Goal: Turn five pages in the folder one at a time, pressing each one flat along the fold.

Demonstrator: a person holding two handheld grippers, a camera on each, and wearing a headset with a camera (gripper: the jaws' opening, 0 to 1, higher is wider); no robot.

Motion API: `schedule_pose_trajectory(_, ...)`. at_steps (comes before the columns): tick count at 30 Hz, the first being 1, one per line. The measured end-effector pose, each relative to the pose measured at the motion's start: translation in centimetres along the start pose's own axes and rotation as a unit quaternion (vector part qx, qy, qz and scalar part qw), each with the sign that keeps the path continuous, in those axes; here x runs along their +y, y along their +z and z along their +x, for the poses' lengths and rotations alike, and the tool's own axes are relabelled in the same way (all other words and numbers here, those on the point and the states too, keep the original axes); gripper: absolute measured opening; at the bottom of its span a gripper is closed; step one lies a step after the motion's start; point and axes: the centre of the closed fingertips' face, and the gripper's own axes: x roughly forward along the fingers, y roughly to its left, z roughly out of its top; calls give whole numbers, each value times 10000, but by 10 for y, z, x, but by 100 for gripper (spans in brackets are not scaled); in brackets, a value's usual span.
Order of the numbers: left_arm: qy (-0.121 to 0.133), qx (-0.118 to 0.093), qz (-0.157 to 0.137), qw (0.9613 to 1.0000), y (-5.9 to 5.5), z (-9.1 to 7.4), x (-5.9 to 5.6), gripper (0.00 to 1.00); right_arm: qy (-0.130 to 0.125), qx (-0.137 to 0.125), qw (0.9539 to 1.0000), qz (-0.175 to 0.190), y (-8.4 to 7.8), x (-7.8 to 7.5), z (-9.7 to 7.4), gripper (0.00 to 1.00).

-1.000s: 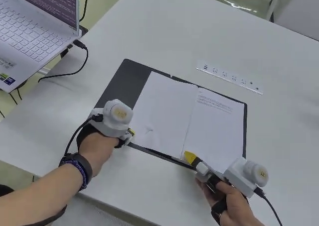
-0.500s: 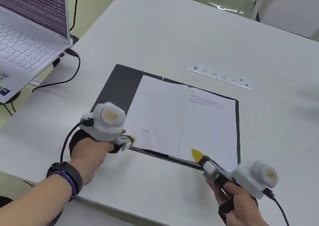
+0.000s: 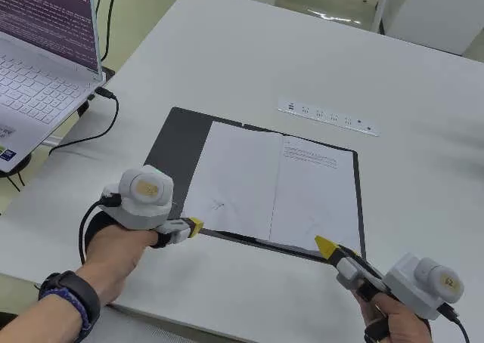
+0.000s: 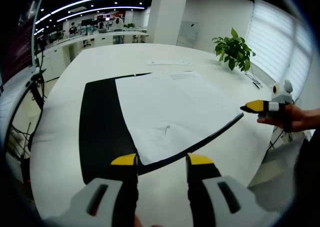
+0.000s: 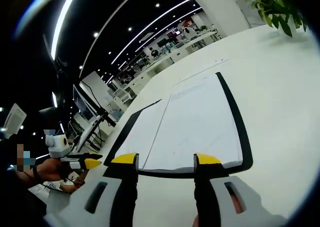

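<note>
The open folder (image 3: 172,143) lies flat at the middle of the head view on the white surface (image 3: 249,48). Its black cover shows as a broad band at the left and a thin border along the right and near edges. The left page (image 3: 234,169) and the right page (image 3: 318,196) lie level and meet at the fold (image 3: 275,188).

Bare surface spreads wide above and to the right of the folder. A narrower strip runs between the folder's near edge and the bottom of the frame. A socket strip (image 3: 327,116) sits near the folder's upper right corner, apart from it. The laptop (image 3: 38,63) stands well apart at upper left, with its cable (image 3: 98,128) curving along that side.

The left hand (image 3: 113,241) enters from the lower left corner of the frame. It levels the left gripper (image 3: 190,226) rightward, just beside the folder's lower left corner. The right hand (image 3: 386,320) rises from the bottom edge at lower right and aims the right gripper (image 3: 329,248) up and left at the folder's lower right corner.

In the left gripper view its fingers (image 4: 125,160) stand moderately wide with nothing held, and the cover's near edge lies just past the tips. In the right gripper view its fingers (image 5: 207,159) are spread wide and empty, and the folder's near edge runs just beyond them.
</note>
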Motion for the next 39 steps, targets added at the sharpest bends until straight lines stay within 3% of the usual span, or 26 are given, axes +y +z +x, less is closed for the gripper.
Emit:
schedule_pose_trajectory(9,-46,-129,246,9996,6,-26,2,47,-95,11,9982,-599,13,-5,-28,48)
schedule_pose_trajectory(14,-82,-203,344,9992,10,-35,0,52,-119,-18,9975,-702,15,-4,-37,53)
schedule_pose_trajectory(22,-104,-402,447,9981,21,-48,-3,57,-101,306,9909,-1309,9,2,-48,58)
schedule_pose_trajectory(26,-113,-470,525,9975,24,-54,-4,60,-114,380,9888,-1437,9,2,-52,61)
schedule_pose_trajectory(39,-240,-569,652,9960,20,-58,-9,71,-50,649,9824,-1749,-5,7,-57,68)
